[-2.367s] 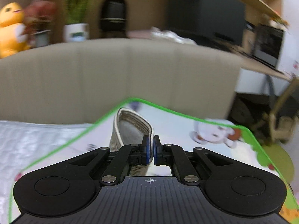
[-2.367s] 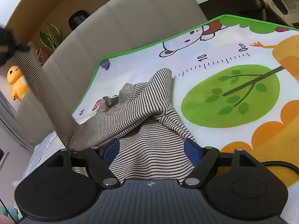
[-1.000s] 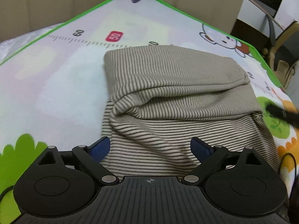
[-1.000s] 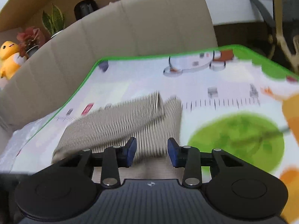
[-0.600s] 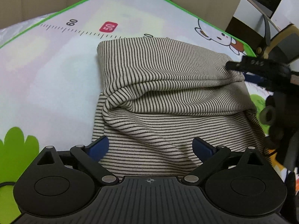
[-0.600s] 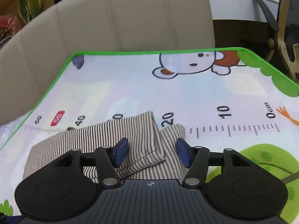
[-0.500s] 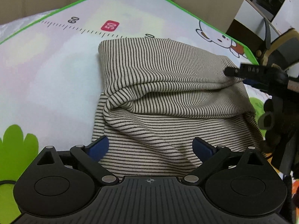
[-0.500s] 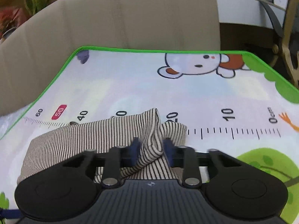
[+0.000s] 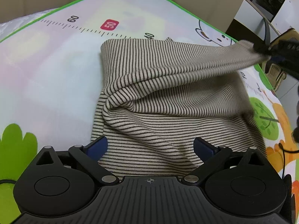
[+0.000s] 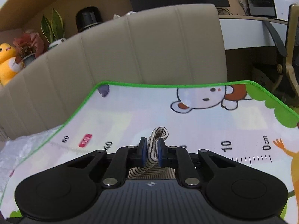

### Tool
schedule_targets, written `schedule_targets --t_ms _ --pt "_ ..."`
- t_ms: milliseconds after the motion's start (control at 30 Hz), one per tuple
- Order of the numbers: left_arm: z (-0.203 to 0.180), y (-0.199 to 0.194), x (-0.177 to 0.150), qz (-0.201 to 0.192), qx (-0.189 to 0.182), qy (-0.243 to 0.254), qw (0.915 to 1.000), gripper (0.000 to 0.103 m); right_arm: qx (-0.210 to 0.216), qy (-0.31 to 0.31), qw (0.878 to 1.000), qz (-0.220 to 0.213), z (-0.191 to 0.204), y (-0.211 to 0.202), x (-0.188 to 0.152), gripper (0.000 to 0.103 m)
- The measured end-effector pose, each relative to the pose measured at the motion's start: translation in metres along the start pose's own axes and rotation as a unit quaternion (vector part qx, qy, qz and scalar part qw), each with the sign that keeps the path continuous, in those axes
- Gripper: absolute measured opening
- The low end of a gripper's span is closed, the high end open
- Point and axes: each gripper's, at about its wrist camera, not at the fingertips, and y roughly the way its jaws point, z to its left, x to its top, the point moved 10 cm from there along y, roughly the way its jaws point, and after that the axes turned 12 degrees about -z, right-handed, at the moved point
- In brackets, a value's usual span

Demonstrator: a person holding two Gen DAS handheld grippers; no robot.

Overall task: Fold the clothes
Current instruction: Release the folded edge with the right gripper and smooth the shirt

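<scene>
A beige garment with thin black stripes (image 9: 168, 100) lies bunched on a colourful play mat (image 9: 56, 65). My left gripper (image 9: 150, 147) hovers over its near part, jaws wide open, nothing between the pads. My right gripper (image 10: 151, 152) is closing, and its blue pads pinch a folded edge of the striped garment (image 10: 158, 136). In the left wrist view that right gripper (image 9: 265, 51) appears at the far right, lifting the garment's far edge off the mat and stretching it taut.
The mat (image 10: 168, 115) has a green border, a printed ruler and a cartoon animal. A beige padded backrest (image 10: 130, 52) rises behind it. Plants, a yellow plush toy (image 10: 6, 61) and a black pot stand beyond. A chair and desk are at right.
My right gripper closed on the garment's far folded edge and rose, pulling that edge up and to the right. My left gripper stayed put, open.
</scene>
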Motion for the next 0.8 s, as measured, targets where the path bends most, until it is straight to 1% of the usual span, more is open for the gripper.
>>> schedule_targets --t_ms 133,333,400,467,600,667,733,800 --pt "-0.001 0.001 0.0 0.0 0.0 0.004 1.0 0.102 0.0 -0.01 1.0 0.006 0.003 -0.002 -0.001 0.011" --pt "0.001 0.001 0.001 0.001 -0.004 0.0 1.0 0.102 0.011 0.036 0.999 0.003 0.0 -0.021 0.0 0.011" --pt "0.001 0.001 0.001 0.001 -0.004 -0.001 1.0 0.103 0.009 0.047 0.999 0.007 -0.005 -0.027 -0.006 0.011" --pt "0.001 0.001 0.0 0.001 -0.005 -0.003 1.0 0.103 -0.005 0.046 0.999 0.024 -0.014 -0.028 -0.021 0.011" --pt "0.001 0.001 0.0 0.002 -0.004 -0.001 1.0 0.103 -0.059 0.007 0.996 0.07 -0.039 -0.019 -0.06 0.011" --pt "0.001 0.001 -0.002 0.006 -0.002 -0.001 1.0 0.103 -0.081 -0.021 0.993 0.077 -0.047 -0.017 -0.069 0.011" --pt "0.001 0.0 -0.002 0.006 -0.003 -0.003 1.0 0.103 -0.085 -0.034 0.993 0.071 -0.048 -0.02 -0.068 0.011" --pt "0.001 -0.001 0.0 0.003 -0.004 -0.01 0.9999 0.103 -0.073 -0.044 0.995 0.057 -0.04 -0.025 -0.061 0.011"
